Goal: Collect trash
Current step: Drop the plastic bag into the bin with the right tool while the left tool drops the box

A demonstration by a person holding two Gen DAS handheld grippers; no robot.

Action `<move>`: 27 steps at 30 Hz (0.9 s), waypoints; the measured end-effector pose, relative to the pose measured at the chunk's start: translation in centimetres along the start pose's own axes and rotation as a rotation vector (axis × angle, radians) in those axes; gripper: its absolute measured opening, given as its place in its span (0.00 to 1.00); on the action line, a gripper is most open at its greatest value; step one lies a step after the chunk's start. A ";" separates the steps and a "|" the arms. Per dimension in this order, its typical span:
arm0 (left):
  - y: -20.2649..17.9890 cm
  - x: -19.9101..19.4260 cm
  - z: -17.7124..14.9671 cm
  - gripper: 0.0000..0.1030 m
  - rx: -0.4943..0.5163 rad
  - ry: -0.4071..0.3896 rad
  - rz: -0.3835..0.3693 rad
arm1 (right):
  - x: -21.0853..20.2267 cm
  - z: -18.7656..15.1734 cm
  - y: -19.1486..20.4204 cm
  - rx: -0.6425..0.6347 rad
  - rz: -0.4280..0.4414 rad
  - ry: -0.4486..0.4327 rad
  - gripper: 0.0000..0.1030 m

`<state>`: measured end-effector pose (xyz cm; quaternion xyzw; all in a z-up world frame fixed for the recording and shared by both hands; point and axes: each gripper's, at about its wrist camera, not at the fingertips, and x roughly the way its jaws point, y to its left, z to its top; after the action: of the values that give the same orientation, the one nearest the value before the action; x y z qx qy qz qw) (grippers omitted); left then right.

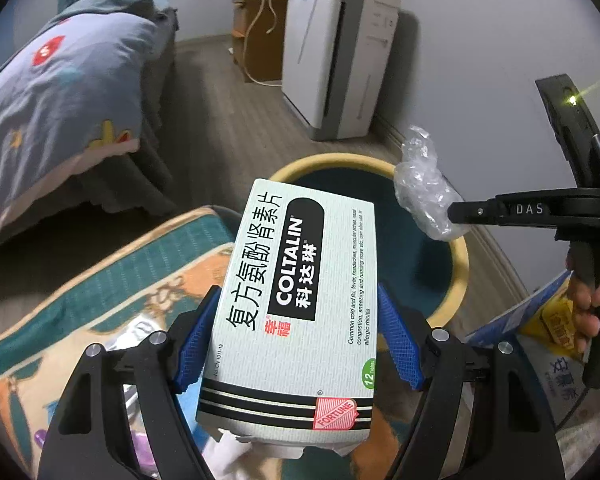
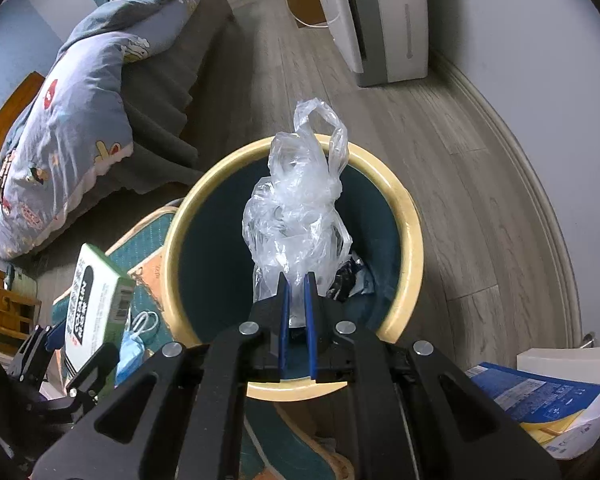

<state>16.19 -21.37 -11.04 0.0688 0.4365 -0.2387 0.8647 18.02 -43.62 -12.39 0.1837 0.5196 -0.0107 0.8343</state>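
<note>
Bedroom floor with a yellow-rimmed bin (image 2: 414,240). Right claw (image 2: 296,280) pinches a crumpled clear plastic bag (image 2: 300,208) above the bin's opening. Left claw (image 1: 296,340), spread wide, clamps a Coltalin medicine box (image 1: 296,300) beside the bin's rim.

Yellow-rimmed teal bin (image 2: 410,236), clear plastic bag (image 2: 300,208), pale-green black-striped medicine box (image 1: 296,308), blue-padded tongs (image 2: 296,280).

Medicine box (image 1: 296,304): "COLTALIN", "FORTUNE"

A bed (image 2: 112,80) with a cartoon-print blue quilt (image 1: 56,92) fills the left, a white air purifier (image 1: 336,56) stands by the wall, a wooden cabinet (image 1: 256,36) just behind it, grey wood floor (image 2: 460,184) between.
</note>
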 end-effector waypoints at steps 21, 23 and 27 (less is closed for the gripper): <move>-2.2 3.2 0.7 0.75 0.055 -0.026 0.003 | -0.2 0.3 -0.3 -0.050 -0.065 -0.033 0.07; -2.2 2.9 0.7 0.77 0.058 -0.034 0.007 | -0.2 0.4 -0.1 -0.059 -0.063 -0.039 0.07; -1.6 2.2 0.8 0.88 0.049 -0.047 0.036 | -0.2 0.4 0.4 -0.074 -0.082 -0.042 0.30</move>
<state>17.18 -23.81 -12.16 0.0922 0.4089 -0.2353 0.8769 18.35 -43.44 -11.92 0.1308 0.5093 -0.0296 0.8501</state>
